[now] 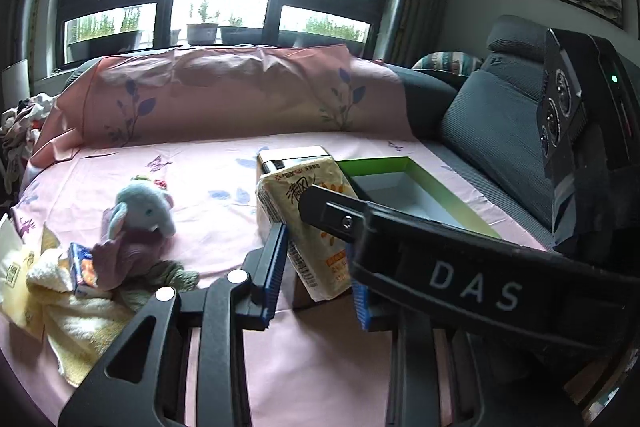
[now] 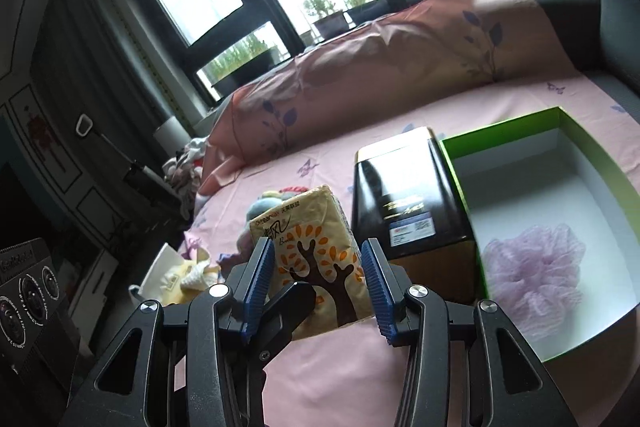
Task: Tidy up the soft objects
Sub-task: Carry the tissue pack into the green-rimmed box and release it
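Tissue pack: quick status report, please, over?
Both grippers, left and right, grip the tissue pack, lifted off the pink sheet. Green box beside it holds a purple bath pouf. Black box stands between.

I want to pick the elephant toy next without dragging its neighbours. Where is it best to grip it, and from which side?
Probably grip the blue elephant plush by its rounded head, which stands clear above the pile. Come from above or from the open pink sheet side. Its purple body lies against the yellow towel and the small blue carton, so a low grip may drag those.
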A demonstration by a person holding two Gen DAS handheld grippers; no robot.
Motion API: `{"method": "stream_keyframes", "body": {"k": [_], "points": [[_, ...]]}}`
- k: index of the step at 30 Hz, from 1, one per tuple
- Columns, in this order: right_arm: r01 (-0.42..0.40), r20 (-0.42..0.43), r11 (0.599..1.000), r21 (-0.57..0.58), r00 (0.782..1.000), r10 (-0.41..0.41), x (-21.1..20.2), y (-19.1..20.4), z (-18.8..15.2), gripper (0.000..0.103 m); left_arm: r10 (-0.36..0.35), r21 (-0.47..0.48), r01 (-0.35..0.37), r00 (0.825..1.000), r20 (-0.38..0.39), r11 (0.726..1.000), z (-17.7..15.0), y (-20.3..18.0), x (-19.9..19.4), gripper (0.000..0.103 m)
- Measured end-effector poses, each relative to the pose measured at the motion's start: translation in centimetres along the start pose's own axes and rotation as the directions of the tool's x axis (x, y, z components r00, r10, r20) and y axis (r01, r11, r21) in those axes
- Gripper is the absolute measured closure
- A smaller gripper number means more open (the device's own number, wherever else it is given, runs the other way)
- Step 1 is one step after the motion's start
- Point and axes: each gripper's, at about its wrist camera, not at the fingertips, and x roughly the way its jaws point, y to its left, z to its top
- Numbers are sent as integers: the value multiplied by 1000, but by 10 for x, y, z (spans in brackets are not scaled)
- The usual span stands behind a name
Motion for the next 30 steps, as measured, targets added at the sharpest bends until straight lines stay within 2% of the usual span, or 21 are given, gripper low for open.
{"method": "stream_keyframes", "body": {"k": [5,9,13,16,22,30], "points": [[21,68,992,124,997,-29,-22,-46,9,55,-66,76,65,998,1,995,10,-41,22,76],[38,118,979,203,991,-63,-40,-76,11,55,-132,120,133,991,-24,984,15,-65,39,76],[64,155,960,273,982,-110,-48,-99,9,55,-163,164,169,985,-50,972,15,-85,55,76],[52,155,943,329,982,-109,-49,-118,6,55,-180,178,190,981,-73,965,14,-95,67,76],[98,151,914,395,974,-170,-56,-142,1,55,-221,190,241,968,-120,952,9,-111,88,76],[148,126,875,460,965,-229,-60,-165,-4,55,-250,162,281,950,-186,946,5,-125,109,76]]}}
